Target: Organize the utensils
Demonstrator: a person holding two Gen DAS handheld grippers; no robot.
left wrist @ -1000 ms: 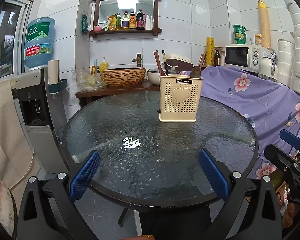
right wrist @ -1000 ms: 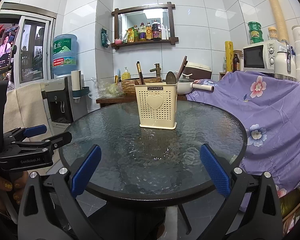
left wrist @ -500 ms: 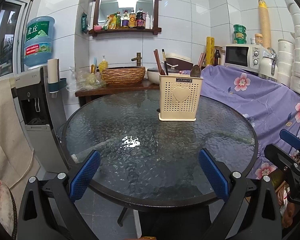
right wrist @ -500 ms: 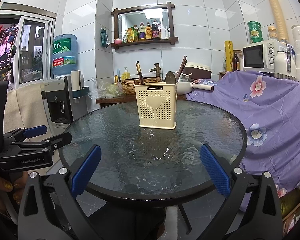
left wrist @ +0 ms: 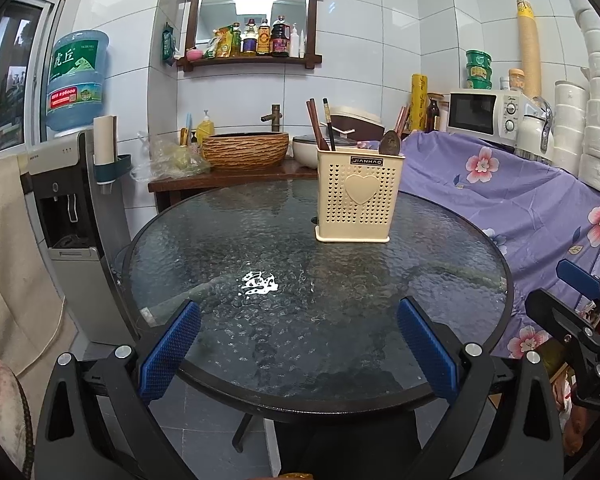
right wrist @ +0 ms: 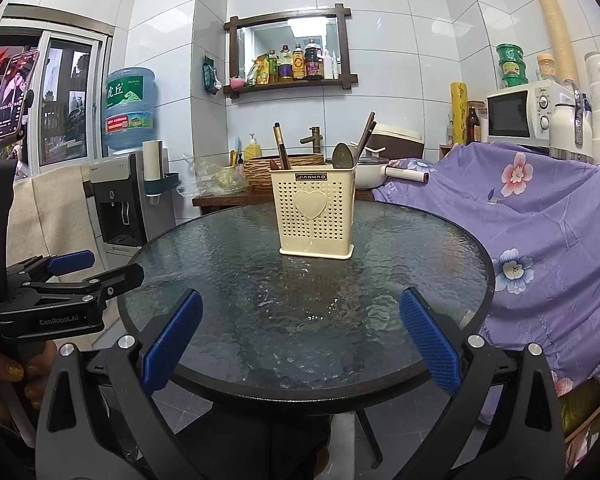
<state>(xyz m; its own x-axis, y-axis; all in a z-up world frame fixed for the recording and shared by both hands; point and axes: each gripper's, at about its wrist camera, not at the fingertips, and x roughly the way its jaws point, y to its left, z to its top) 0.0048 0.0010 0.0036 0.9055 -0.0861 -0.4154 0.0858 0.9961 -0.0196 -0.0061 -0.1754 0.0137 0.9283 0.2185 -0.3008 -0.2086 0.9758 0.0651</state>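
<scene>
Although the round, dark-rimmed textured-glass tabletop (left wrist: 204, 248) fills the middle of both views, no loose utensil lies on what shows of it, so the sorting looks finished or nearly so; I cannot tell whether anything waits beyond the frame edges. At the lower left of the right wrist view the left tool (right wrist: 112, 270) pokes in from the side, held by a hand (right wrist: 18, 380) low in that corner; in its own view the left tool (left wrist: 300, 344) is released, its blue ribbed pads (left wrist: 168, 348) spread wide over the near rim and gripping nothing. Moving rightward, the cream perforated plastic utensil holder with a heart on its face (left wrist: 356, 204) stands upright toward the far side of the tabletop, a little right of centre, well apart from both tools. Dark wooden chopsticks (left wrist: 320, 128) rise from its left compartment, and a dull metal spoon (left wrist: 390, 145) with further brown sticks (right wrist: 366, 130) leans out of the right side. Further right, the right tool (right wrist: 300, 344) is likewise released and empty above the near rim, and it shows again at the lower right edge of the left wrist view (left wrist: 580, 308). A purple floral cloth (right wrist: 540, 216) drapes the furniture at far right. Judging from this, little remains, perhaps only a withdrawal.
</scene>
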